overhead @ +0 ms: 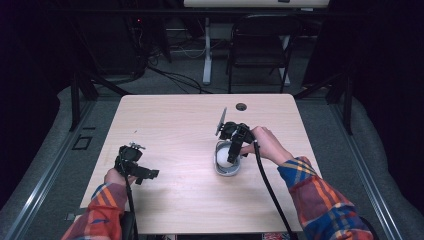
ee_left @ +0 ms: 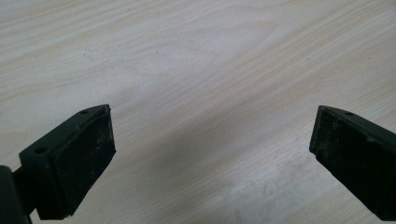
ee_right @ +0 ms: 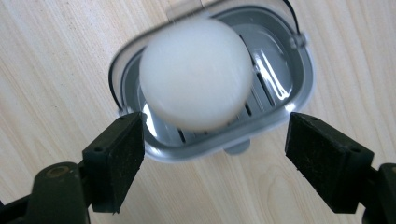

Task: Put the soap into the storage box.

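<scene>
1. Hovering my right gripper (ee_right: 212, 154) over the soap (ee_right: 196, 72), I want both pads level with its widest part before I close — it looks smooth and round, so a high pinch would likely squirt it out.
2. The soap sits in the grey dish (ee_right: 280, 100) on the table (overhead: 190, 190), right of centre.
3. My right jaws stand wide apart, straddling the dish's near rim, gripping nothing; whether a pad brushes the rim I cannot tell.
4. My left gripper (ee_left: 212, 154) waits well apart over bare wood — jaws spread wide, empty.
</scene>
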### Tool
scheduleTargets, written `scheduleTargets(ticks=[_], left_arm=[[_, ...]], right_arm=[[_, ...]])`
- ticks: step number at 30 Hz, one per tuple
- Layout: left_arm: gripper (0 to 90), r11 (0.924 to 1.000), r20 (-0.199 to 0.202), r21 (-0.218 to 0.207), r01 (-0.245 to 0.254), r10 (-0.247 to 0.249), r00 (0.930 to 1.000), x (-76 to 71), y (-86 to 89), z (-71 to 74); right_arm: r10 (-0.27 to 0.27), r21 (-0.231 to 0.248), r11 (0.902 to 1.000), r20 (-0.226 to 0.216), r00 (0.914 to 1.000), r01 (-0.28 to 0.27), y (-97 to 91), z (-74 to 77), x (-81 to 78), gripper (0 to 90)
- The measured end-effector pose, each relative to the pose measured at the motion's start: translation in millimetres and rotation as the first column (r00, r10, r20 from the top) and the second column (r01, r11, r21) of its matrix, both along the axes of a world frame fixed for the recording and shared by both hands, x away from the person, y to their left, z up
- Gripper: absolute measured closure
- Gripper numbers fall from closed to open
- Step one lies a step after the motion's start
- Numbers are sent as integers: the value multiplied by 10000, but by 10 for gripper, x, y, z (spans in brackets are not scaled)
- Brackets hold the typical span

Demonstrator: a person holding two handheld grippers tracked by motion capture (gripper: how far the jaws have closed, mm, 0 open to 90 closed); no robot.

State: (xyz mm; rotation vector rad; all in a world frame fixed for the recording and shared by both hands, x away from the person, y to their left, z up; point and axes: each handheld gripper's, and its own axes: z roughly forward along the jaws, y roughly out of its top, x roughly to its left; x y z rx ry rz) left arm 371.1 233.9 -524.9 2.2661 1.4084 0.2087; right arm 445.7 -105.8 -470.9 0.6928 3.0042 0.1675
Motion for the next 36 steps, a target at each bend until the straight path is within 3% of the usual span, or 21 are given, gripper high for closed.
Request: scheduleTargets(ticks=[14, 22, 36], left_arm=[[1, 10000, -33, -4, 35, -35, 10000, 4, -4, -2], [1, 10000, -39, -3, 20, -20, 10000, 3, -6, -4], [1, 10000, -68, 28, 43, -43, 10000, 2, -7, -4]], right_arm=[[-308, 384, 9988, 412, 9987, 292, -245, 150, -111, 137], [-504, 199, 9986, 569, 9971, 494, -437, 194, -211, 111], [-1127, -123, 9934, 710, 9911, 1138, -879, 118, -395, 73]])
